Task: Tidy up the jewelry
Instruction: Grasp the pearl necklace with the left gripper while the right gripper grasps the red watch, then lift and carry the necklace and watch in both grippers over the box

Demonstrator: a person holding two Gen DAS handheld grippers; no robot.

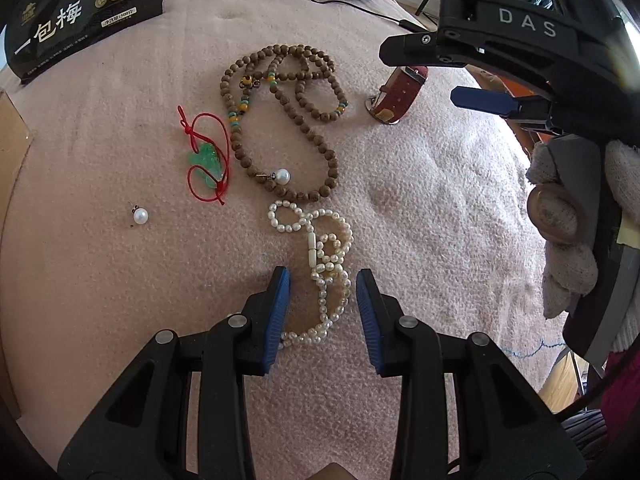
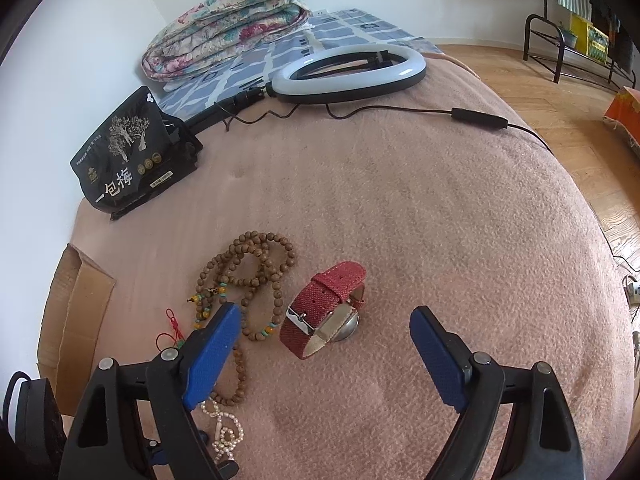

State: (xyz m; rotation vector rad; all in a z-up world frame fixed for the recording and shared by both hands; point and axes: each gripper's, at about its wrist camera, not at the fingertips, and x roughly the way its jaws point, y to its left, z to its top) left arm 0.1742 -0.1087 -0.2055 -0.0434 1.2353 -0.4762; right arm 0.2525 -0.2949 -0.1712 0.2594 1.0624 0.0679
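Observation:
On the pink blanket (image 1: 420, 184) lie a white pearl necklace (image 1: 326, 256), a long brown wooden bead necklace (image 1: 288, 120), a green pendant on a red cord (image 1: 206, 162), two loose pearl earrings (image 1: 141, 215) (image 1: 282, 176) and a red-strapped watch (image 1: 396, 98). My left gripper (image 1: 323, 280) is open, its blue pads either side of the pearl necklace's lower loops. My right gripper (image 2: 324, 320) is open wide, facing the watch (image 2: 324, 312), which sits just beyond the fingertips. The bead necklace (image 2: 252, 280) and pearl necklace (image 2: 224, 428) lie by its left finger. The right gripper also shows in the left wrist view (image 1: 480, 80).
A black snack bag (image 2: 128, 156) stands at the blanket's far left. A ring light (image 2: 348, 70) with its cable and inline switch (image 2: 480, 118) lies at the back. A folded floral quilt (image 2: 228, 24) lies behind. A cardboard box (image 2: 72, 320) is at the left edge. Wooden floor lies to the right.

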